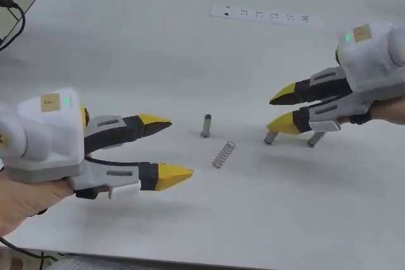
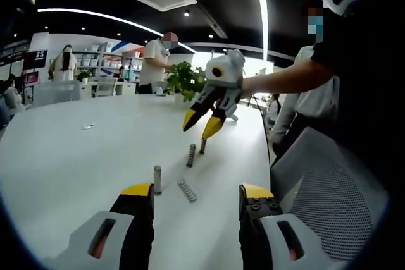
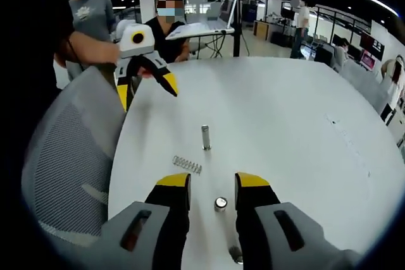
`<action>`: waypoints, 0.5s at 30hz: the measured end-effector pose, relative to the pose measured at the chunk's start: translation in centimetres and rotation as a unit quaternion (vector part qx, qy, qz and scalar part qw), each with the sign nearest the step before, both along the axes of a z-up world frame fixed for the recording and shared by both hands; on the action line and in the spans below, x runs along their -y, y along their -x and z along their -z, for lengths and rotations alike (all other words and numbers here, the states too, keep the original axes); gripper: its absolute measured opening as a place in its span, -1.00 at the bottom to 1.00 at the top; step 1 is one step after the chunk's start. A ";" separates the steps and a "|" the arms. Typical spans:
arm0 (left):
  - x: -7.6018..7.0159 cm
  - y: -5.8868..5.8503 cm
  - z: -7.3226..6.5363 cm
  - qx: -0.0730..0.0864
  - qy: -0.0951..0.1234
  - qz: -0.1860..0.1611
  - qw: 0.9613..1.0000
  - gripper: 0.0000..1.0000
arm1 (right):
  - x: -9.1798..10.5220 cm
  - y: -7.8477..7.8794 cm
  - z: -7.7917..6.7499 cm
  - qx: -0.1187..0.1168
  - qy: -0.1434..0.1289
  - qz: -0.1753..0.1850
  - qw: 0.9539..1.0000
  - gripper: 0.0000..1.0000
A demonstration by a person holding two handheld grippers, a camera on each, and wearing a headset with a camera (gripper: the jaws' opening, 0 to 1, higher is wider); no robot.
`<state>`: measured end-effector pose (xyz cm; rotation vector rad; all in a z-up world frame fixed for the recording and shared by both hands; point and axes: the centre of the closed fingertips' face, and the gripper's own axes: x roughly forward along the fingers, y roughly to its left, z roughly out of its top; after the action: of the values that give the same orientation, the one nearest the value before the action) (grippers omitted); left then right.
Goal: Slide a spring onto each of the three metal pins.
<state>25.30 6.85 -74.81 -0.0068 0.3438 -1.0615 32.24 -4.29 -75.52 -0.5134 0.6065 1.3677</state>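
Both grippers hovered empty.
The left gripper (image 1: 180,148) gaped wide, the loose spring (image 1: 223,154) and bare pin (image 1: 206,126) just ahead of its jaws; the right gripper (image 1: 271,114) stood partly open (gripping nothing) above a spring-fitted pin (image 1: 271,137).

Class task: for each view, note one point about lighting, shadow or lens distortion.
Head view: soft even light, faint shadow under the left gripper on the table. Left gripper view: fisheye bows the table edge; ceiling light strip glares. Right gripper view: same bowing; loose spring is crisp.
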 end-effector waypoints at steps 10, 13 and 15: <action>-0.5 -0.3 -0.7 0.002 -0.001 -0.007 1.000 0.00 | 1.3 1.7 -2.3 0.003 -0.069 0.032 0.997 -0.40; -0.5 -0.5 -1.0 0.004 0.000 -0.009 1.000 0.02 | 1.9 2.0 -2.6 -0.001 -0.083 0.045 0.996 -0.37; -0.4 -0.6 -1.2 0.005 -0.001 -0.009 1.000 0.05 | 2.3 2.2 -2.7 -0.003 -0.093 0.056 0.994 -0.33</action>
<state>25.95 7.26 -73.59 -0.0036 0.3346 -1.0427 30.00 -6.56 -72.81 -0.3199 0.4992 1.3048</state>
